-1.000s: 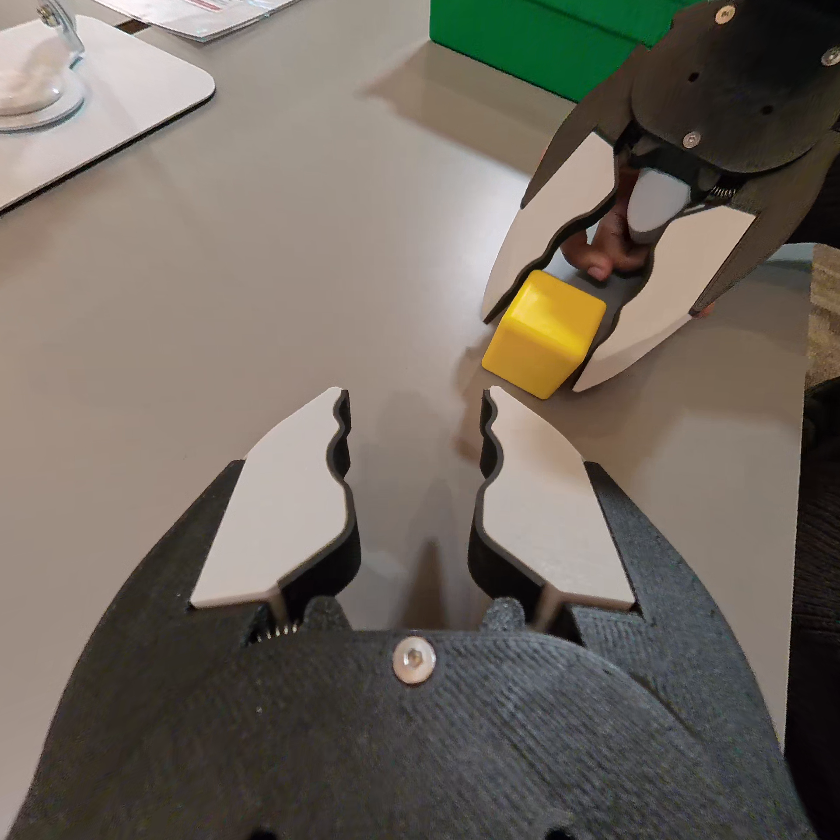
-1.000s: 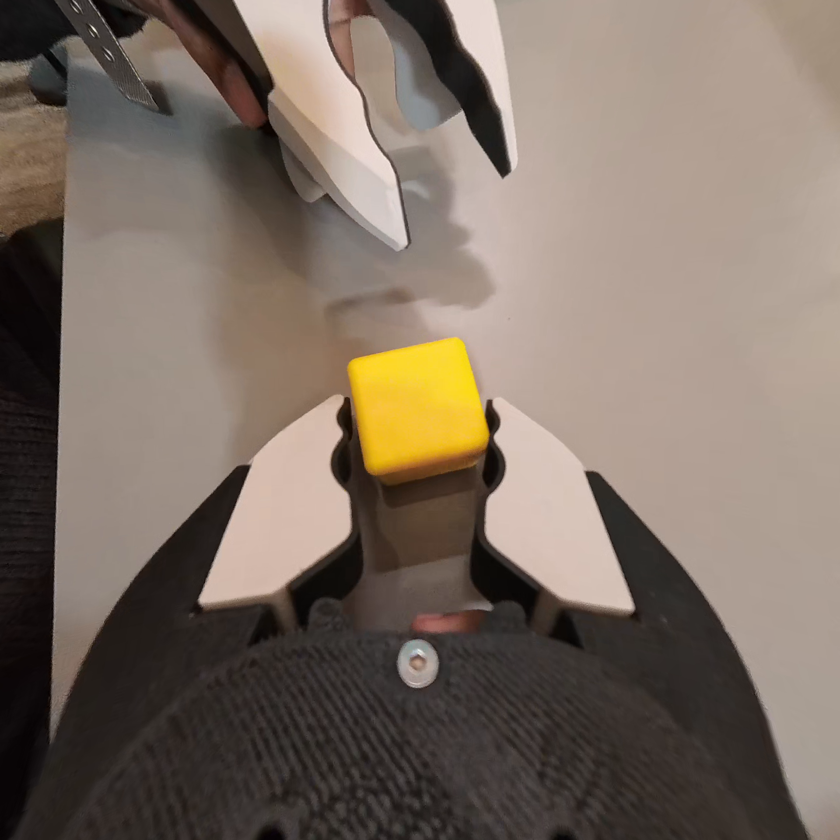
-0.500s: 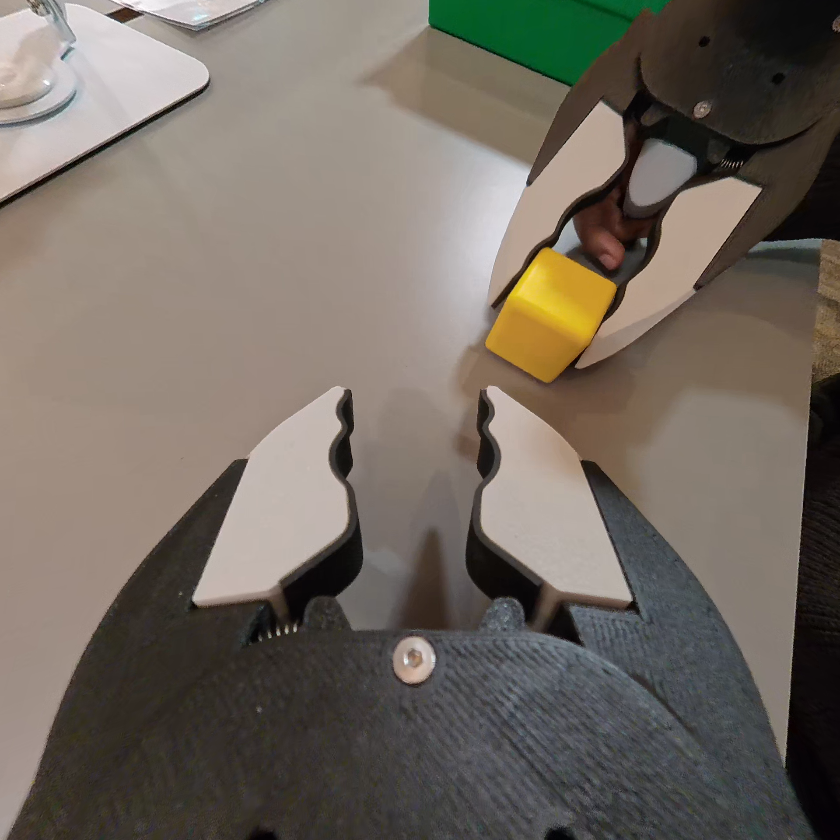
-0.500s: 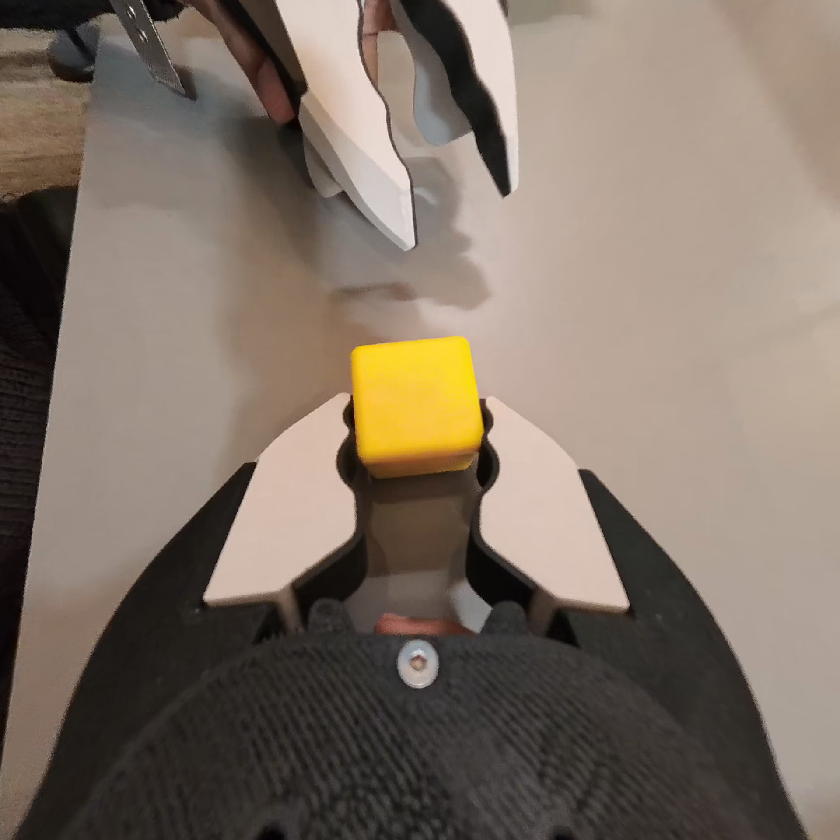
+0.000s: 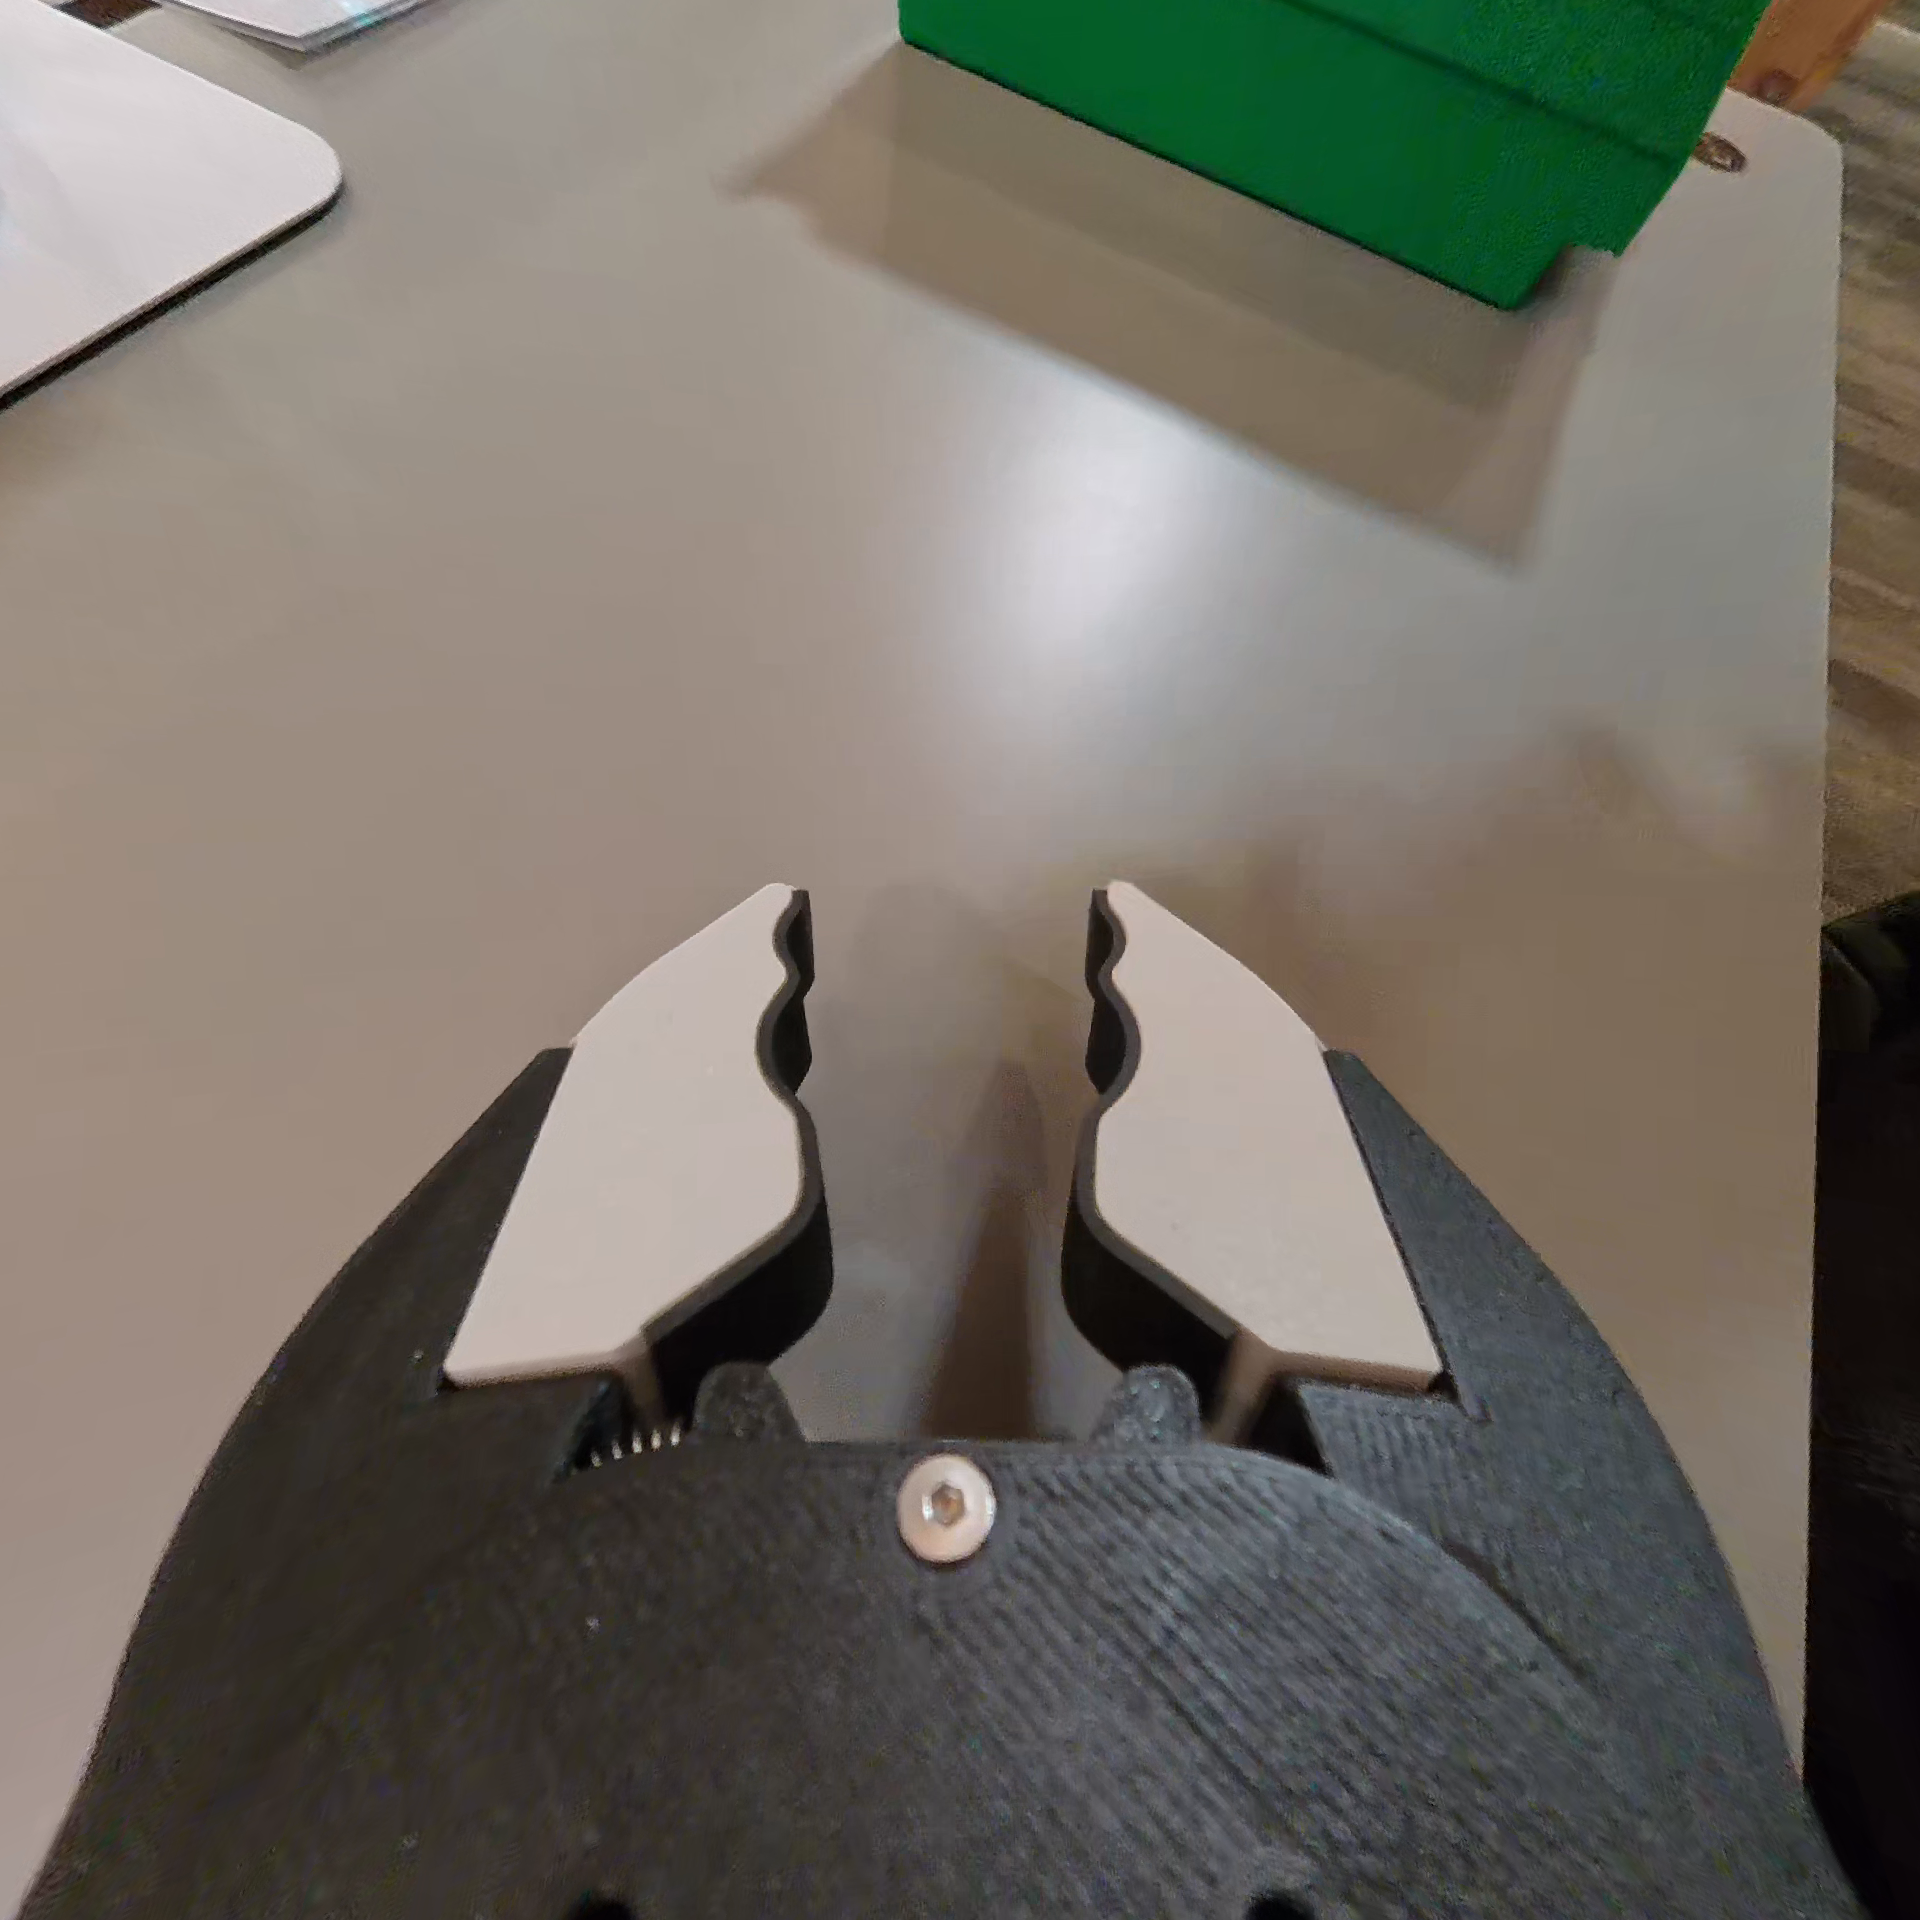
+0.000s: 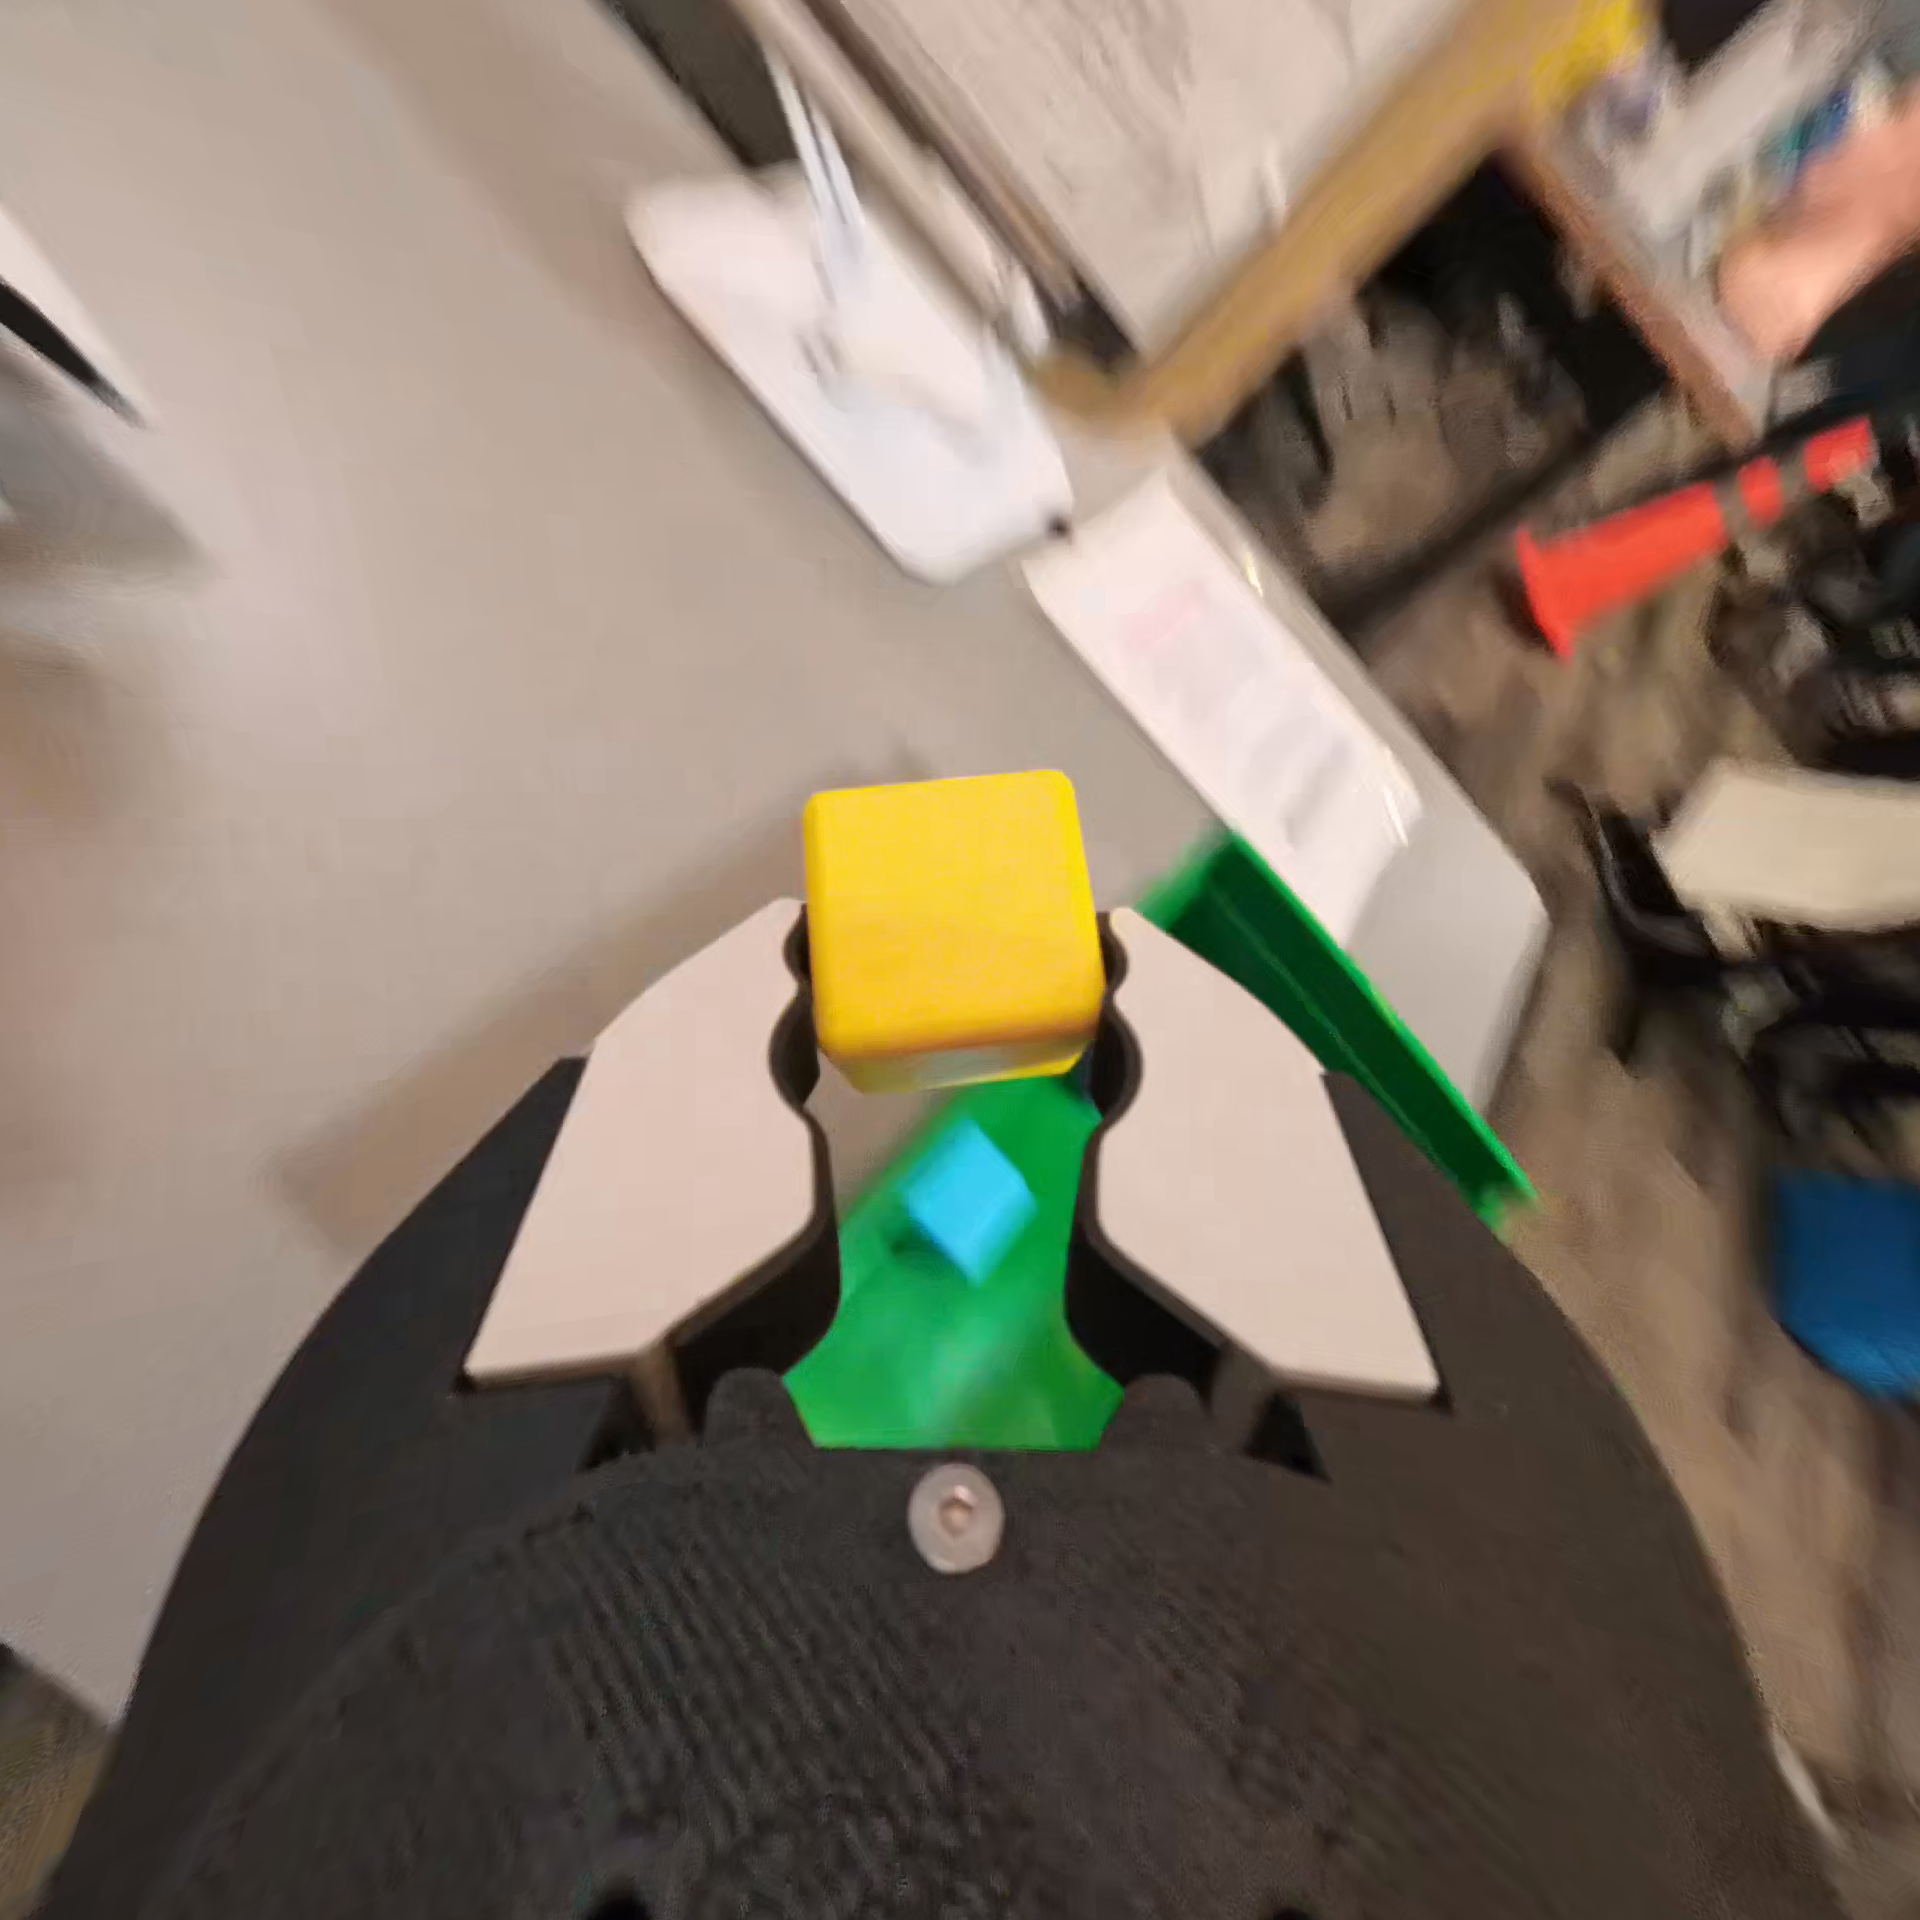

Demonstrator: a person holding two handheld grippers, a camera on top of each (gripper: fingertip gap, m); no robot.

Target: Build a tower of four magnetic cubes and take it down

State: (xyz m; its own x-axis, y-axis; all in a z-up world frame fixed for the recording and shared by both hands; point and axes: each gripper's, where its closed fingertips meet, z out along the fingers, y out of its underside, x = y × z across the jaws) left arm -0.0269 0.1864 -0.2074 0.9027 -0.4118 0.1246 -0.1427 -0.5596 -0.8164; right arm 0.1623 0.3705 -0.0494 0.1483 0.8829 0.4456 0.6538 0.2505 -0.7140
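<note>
While the left gripper (image 5: 945,899) is hovering low over the grey table (image 5: 623,520), its jaws are standing moderately apart with nothing between them. A white pad (image 5: 125,187) is lying at the far left of the left wrist view. The bare tabletop is showing in front of the fingers, and a green box (image 5: 1351,114) is sitting at the far right, well apart from this gripper. The near right patch of table, where the other gripper was closing on a cube a second ago, is now lying empty in that view.

Over on the right, the right gripper (image 6: 953,914) is moving fast, and everything beyond its fingers is smearing in the right wrist view. Its jaws are clamping the yellow cube (image 6: 935,883) by two opposite sides at the fingertips. The cube is riding in the air, off the table, having been lifted and swung across to the right. Below the jaws the green box is now showing, its open inside (image 6: 935,1351) facing up. A small blue cube (image 6: 966,1195) is lying in it, almost straight under the held cube. Farther right, a red-orange cone (image 6: 1662,540) is blurring past.
</note>
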